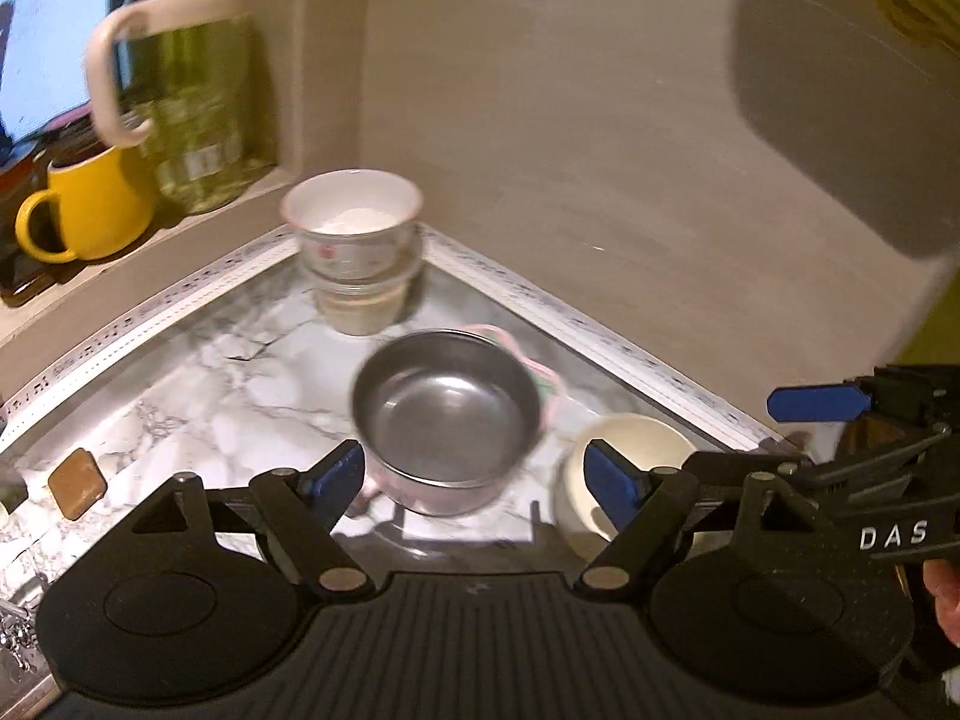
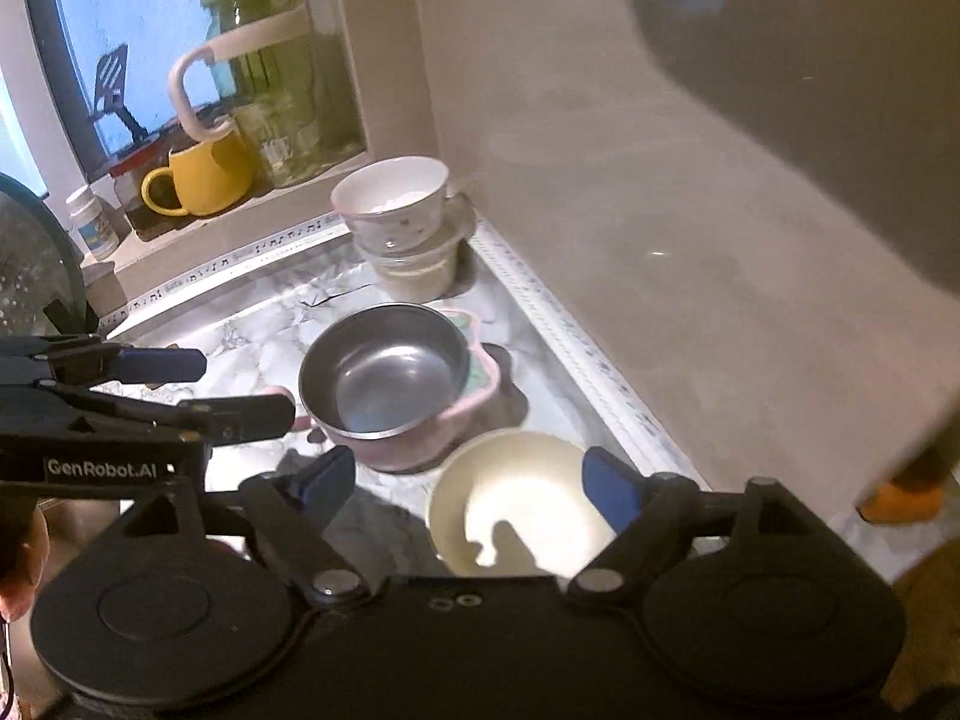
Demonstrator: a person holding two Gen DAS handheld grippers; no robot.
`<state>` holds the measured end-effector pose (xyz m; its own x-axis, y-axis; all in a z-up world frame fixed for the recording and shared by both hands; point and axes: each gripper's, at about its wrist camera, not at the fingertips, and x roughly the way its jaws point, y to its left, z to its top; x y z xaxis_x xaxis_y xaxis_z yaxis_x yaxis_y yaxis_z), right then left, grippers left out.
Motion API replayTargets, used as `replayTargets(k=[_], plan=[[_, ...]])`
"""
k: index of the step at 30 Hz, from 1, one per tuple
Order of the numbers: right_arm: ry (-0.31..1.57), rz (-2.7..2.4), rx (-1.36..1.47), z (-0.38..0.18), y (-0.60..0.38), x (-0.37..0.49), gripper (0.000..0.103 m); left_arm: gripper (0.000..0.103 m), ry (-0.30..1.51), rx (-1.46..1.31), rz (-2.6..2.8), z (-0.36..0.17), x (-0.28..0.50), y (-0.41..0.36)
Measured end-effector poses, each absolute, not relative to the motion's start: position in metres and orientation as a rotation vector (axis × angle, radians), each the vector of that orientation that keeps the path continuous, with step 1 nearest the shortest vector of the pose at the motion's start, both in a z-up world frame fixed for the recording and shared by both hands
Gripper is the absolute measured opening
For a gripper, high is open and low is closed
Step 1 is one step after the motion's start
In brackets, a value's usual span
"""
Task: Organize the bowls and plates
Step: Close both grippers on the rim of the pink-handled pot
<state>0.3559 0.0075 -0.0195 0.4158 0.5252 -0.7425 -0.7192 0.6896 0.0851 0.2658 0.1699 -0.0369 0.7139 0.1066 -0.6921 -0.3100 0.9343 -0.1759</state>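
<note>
Corner stack of bowls (image 1: pixel 353 252) done; steel bowl (image 1: pixel 447 414) & cream bowl (image 2: pixel 516 504) left. Left gripper (image 1: pixel 474 468) & right gripper (image 2: pixel 465 480) both released, holding nothing.

text "DAS" | on right tool (image 1: pixel 819 403) body | text "GenRobot.AI" | on left tool (image 2: pixel 201 384) body
</note>
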Motion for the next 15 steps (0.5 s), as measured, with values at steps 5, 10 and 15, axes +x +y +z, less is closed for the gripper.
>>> replayTargets(k=[5, 10, 15], plan=[[0.860, 0.775, -0.270, -0.035, 0.036, 0.377, 0.085, 0.093, 0.779, -0.341, 0.299, -0.054, 0.288, 0.203], [0.901, 0.755, -0.245, -0.052, 0.058, 0.399, 0.084, 0.093, 0.825, -0.393, 0.328, -0.073, 0.311, 0.229], [0.933, 0.752, -0.247, -0.070, 0.075, 0.415, 0.083, 0.093, 0.866, -0.413, 0.360, -0.093, 0.331, 0.240]])
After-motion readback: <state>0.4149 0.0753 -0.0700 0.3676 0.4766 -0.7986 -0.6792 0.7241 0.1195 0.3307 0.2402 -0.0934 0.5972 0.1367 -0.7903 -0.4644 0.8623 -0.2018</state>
